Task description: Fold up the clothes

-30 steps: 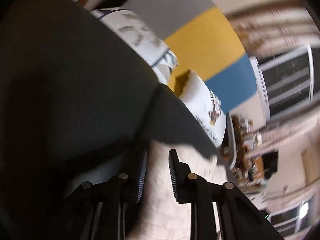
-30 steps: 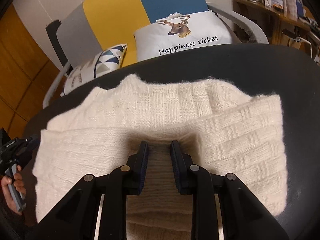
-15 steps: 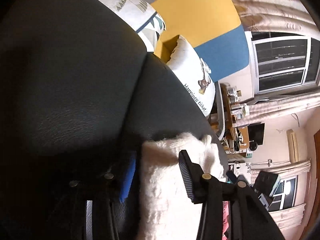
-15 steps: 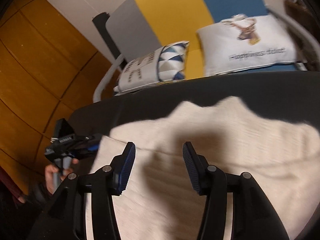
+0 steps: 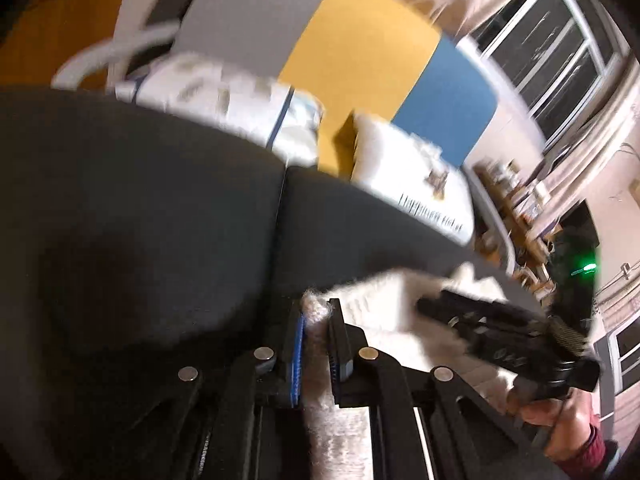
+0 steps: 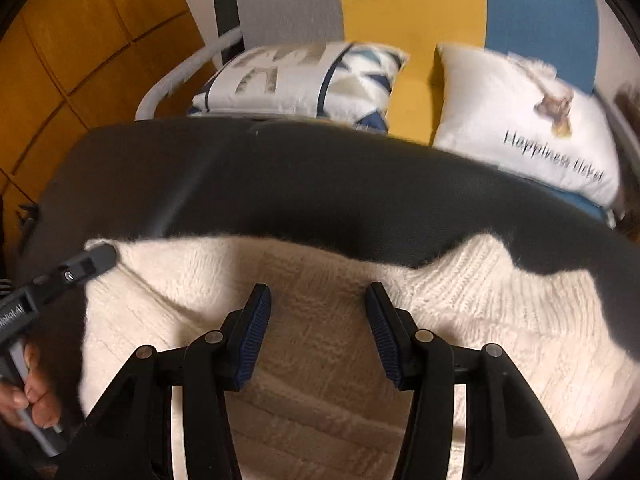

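A cream knit sweater lies flat on a black padded surface. In the left wrist view my left gripper is closing, and its pads pinch a corner of the sweater near the surface's seam. That gripper also shows at the sweater's left edge in the right wrist view, with a hand on its handle. My right gripper hovers over the sweater's middle, its jaws apart with nothing pinched. From the left wrist view the right gripper reaches over the knit from the right.
Behind the black surface stands a sofa with grey, yellow and blue back panels. On it lie a patterned pillow and a white deer pillow. Orange wall panels are at left; windows and a cluttered shelf at right.
My left gripper went from wide around the sweater's corner to pinching it. The right gripper opened, let go of the fold it held and swept left across the sweater.
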Available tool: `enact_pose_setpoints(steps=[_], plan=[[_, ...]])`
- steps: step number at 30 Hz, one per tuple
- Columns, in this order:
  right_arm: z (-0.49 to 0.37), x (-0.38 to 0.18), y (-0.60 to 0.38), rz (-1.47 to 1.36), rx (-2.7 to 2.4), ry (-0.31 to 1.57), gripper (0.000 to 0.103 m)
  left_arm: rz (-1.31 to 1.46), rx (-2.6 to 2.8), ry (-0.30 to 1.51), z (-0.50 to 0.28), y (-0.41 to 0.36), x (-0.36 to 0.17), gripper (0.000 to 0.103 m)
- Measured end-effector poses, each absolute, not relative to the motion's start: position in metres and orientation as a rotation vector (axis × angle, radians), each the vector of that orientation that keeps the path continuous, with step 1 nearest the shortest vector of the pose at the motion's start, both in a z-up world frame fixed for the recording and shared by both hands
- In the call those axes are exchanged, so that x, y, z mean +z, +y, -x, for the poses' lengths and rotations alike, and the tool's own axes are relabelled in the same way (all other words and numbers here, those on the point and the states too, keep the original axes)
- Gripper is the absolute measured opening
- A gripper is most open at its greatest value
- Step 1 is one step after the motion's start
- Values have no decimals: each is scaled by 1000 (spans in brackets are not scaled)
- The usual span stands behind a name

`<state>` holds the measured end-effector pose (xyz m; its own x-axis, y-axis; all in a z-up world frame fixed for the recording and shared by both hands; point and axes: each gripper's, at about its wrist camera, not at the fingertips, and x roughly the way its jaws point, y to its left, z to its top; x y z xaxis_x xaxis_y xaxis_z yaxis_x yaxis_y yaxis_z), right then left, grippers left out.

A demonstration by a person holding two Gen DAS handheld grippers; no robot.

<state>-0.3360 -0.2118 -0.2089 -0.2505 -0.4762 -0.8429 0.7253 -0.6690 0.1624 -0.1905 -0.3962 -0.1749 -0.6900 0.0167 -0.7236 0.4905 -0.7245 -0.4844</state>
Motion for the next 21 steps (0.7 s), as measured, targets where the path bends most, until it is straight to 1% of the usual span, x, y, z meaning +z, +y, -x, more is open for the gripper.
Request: enact_pose_setpoints(steps=[1,2,6,10,13,18,21], plan=[[336,-208,-209,-1213,-1991,299,55,-1063,-2446,1063,190,-402,-177,12],[338,-206,-204,-1215,-1979,242,55,-1059,-2426,1122,189,-407,-179,16],[350,-188,-170,-1199,-1934,12,55,-984,-2380,1207,168,-421,-164,18],[359,-168,-125,-1179,-1946,-101,55,-917,-2464,1196,154,-415,-139,18],[361,-158,-79,-1191,-1966,-160,55,-978,-2595,1162,161,-388,-128,18],[360,-161,6,-1239,-2032,-285,55,-1155,-2623,1010,186,-344,-142,18],[363,-170,50,-1257,-2017,-450,55,-1172,-2572,1052,188,-340,-155,18]])
